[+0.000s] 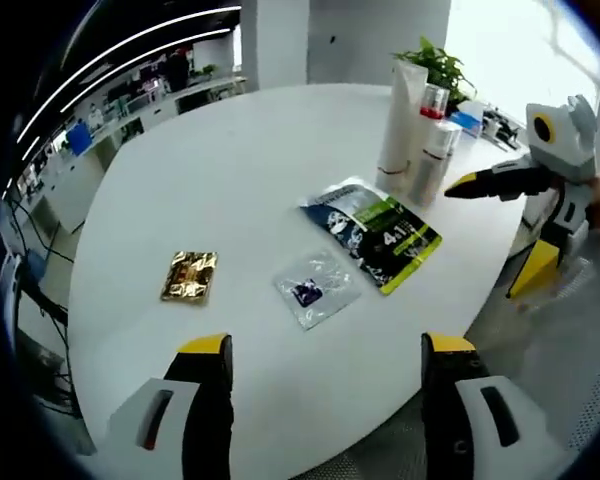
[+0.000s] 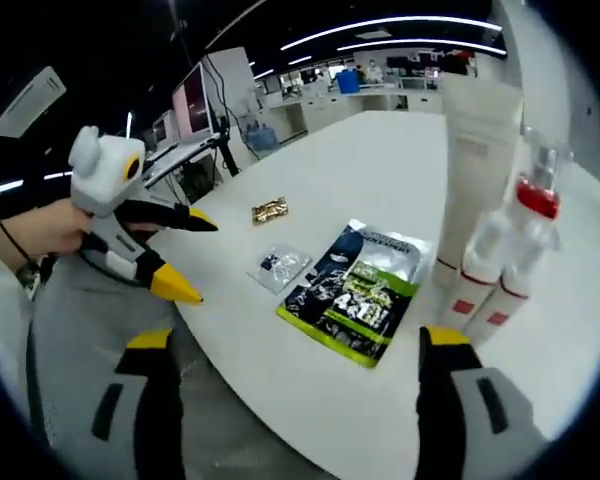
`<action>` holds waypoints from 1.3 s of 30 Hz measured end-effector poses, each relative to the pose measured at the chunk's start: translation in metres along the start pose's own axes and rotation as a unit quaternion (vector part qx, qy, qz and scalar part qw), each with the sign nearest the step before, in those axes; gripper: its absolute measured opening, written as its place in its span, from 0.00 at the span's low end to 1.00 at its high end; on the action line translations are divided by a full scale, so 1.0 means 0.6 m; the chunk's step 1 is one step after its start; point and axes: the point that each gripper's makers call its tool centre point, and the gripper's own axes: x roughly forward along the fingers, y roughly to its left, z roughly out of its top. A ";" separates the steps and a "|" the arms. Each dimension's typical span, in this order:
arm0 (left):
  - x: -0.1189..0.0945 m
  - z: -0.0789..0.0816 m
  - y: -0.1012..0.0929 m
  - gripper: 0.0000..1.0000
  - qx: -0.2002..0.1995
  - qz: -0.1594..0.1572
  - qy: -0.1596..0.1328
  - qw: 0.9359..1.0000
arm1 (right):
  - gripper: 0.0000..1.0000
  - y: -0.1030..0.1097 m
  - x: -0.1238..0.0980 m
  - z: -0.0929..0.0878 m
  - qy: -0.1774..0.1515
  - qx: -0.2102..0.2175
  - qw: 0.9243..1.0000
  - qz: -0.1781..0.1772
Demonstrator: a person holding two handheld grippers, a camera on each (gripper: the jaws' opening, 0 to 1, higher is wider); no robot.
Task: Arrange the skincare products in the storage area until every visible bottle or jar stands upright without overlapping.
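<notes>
**Tight cluster of upright bottles is the main tipping risk**

The skincare products stand together near the far edge of the round white table (image 1: 230,180): a tall white squeeze tube (image 1: 402,115), a clear bottle with a red collar (image 1: 432,105) and a white bottle with a red band near its base (image 1: 432,160). In the right gripper view a second red-banded bottle appears beside it, so the group is packed closely, touching or nearly so. All look upright. A gripper entering this cluster with wide jaws could knock a neighbour over, and the tall tube, standing on its narrow cap, would likely topple first. Bottles near the table edge could roll off if felled.

Three flat items lie nearer: a black and lime-green printed pouch (image 1: 375,232) just beside the bottles, a small clear plastic sachet (image 1: 315,288) and a gold foil packet (image 1: 190,277), well apart from each other. Dragging the pouch could nudge the bottle bases.

The left gripper (image 1: 325,350) hovers above the near table edge, jaws apart and holding nothing, pointed across the table toward the flat items. The right gripper (image 2: 295,345) is likewise spread and empty, held off the table's side and aimed at the pouch and bottles; in the left gripper view it hangs just right of the bottles with its yellow tips spread.
</notes>
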 end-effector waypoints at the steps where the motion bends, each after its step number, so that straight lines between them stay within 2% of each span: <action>1: -0.003 -0.001 0.001 0.76 -0.001 0.001 0.000 1.000 | 0.99 -0.001 -0.008 0.003 -0.006 -0.001 1.000 -0.005; 12: -0.044 -0.009 0.021 0.88 -0.009 0.011 -0.002 1.000 | 1.00 -0.025 -0.052 0.003 -0.033 0.026 0.998 -0.042; 18: -0.066 -0.011 0.028 0.92 -0.015 0.004 -0.006 1.000 | 1.00 -0.041 -0.062 0.012 -0.046 0.007 0.997 -0.060; 22: -0.079 -0.004 0.028 0.95 -0.021 -0.008 -0.020 1.000 | 1.00 -0.045 -0.072 0.020 -0.070 0.035 0.996 -0.053; 25: -0.086 -0.003 0.032 0.95 -0.028 -0.011 -0.027 0.999 | 1.00 -0.028 -0.078 0.033 -0.092 0.050 0.994 -0.016; 27: -0.087 -0.007 0.036 0.96 -0.032 -0.011 -0.027 0.999 | 1.00 -0.017 -0.079 0.034 -0.094 0.050 0.994 0.001; 31: -0.087 -0.026 0.047 0.96 -0.035 -0.013 -0.016 0.999 | 1.00 -0.008 -0.079 0.032 -0.087 0.040 0.995 0.001; 35: -0.083 -0.032 0.059 0.96 -0.042 -0.018 -0.011 0.999 | 1.00 -0.022 -0.083 0.030 -0.086 0.042 0.995 -0.027; 39: -0.075 -0.024 0.073 0.96 -0.037 -0.016 -0.009 0.999 | 1.00 -0.043 -0.089 0.031 -0.097 0.069 0.992 -0.046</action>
